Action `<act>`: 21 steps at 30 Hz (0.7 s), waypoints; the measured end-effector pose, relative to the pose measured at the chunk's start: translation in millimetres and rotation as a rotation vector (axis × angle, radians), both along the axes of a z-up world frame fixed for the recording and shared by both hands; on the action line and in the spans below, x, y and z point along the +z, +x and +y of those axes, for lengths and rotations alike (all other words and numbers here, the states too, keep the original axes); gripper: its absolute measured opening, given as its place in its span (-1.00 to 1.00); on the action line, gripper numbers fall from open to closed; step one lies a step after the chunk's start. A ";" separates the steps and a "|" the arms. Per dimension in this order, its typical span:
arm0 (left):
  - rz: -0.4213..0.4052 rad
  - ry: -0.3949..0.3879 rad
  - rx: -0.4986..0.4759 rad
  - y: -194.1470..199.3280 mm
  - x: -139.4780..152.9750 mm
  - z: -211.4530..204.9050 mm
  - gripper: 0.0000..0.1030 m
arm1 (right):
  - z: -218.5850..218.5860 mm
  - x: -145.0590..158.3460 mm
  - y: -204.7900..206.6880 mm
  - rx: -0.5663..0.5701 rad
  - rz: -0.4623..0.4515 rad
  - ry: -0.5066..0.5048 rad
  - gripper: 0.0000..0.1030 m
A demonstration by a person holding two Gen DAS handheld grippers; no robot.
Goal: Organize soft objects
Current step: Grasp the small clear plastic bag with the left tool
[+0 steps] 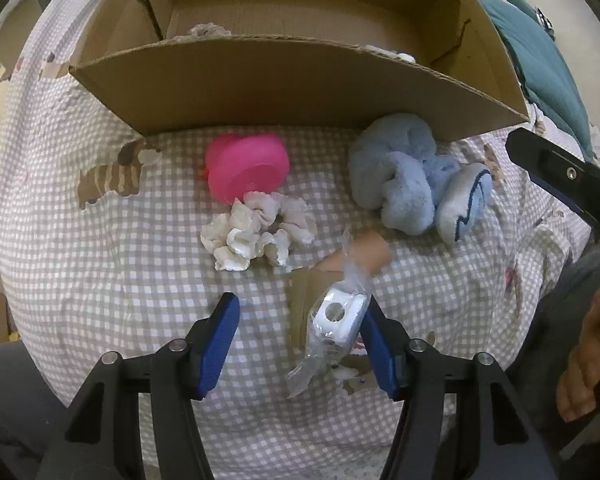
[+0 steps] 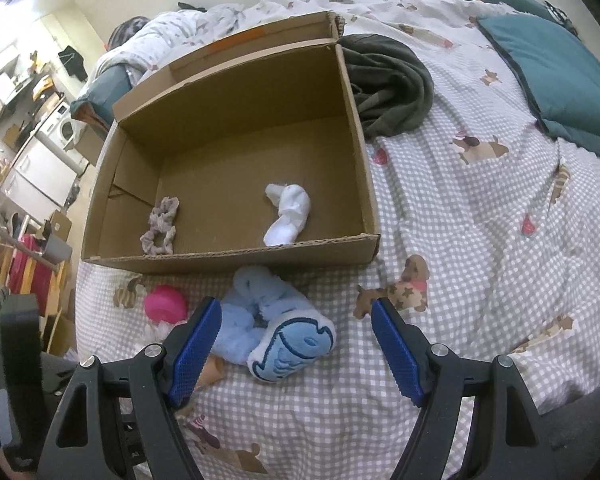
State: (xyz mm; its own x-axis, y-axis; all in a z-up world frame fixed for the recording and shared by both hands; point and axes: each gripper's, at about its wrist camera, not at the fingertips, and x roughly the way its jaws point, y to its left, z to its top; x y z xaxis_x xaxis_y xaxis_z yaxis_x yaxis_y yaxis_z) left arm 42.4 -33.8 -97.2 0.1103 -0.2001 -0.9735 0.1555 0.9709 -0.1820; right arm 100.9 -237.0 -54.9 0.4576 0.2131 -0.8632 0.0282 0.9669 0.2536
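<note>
The bed [image 2: 480, 184] carries a grey-and-white checked cover with dog prints. On it sits an open cardboard box [image 2: 236, 258], brown, with raw corrugated edges; in the right wrist view it fills the 12 o'clock area.

Inside the box lie a white rolled sock [image 2: 288, 214] at the floor's 5 o'clock and a grey scrunchie [image 2: 160, 226] at 7 o'clock, well apart.

Outside, just beside the box's near wall, a fluffy pale-blue plush [image 1: 404, 176] lies with a stitched dark-blue outline on its white-edged end. It sits at 2 o'clock in the left wrist view.

A pink cup [image 1: 248, 168] lies on its side at 12 o'clock, touching a white scrunchie [image 1: 256, 230], crumpled and glossy, just below it.

A small white item in clear wrap [image 1: 336, 320], with a round hole in its face, rests against the left gripper's [image 1: 300, 320] right finger.

Left gripper: fingers apart, clamped on nothing. Right gripper [image 2: 296, 344]: fingers wide apart, with the plush lying between them on the bed.
</note>
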 end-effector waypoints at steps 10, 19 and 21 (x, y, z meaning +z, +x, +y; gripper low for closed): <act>-0.075 -0.072 0.015 -10.2 33.7 20.1 -0.74 | -1.9 -1.1 -0.7 -0.004 0.004 0.006 0.59; -0.069 -0.197 0.148 -10.8 50.2 58.9 -0.75 | 8.4 -1.7 -2.7 0.055 0.008 0.032 0.59; -0.075 -0.181 0.169 -5.9 53.6 58.7 -0.75 | 13.6 -2.8 -3.1 0.085 0.016 0.065 0.59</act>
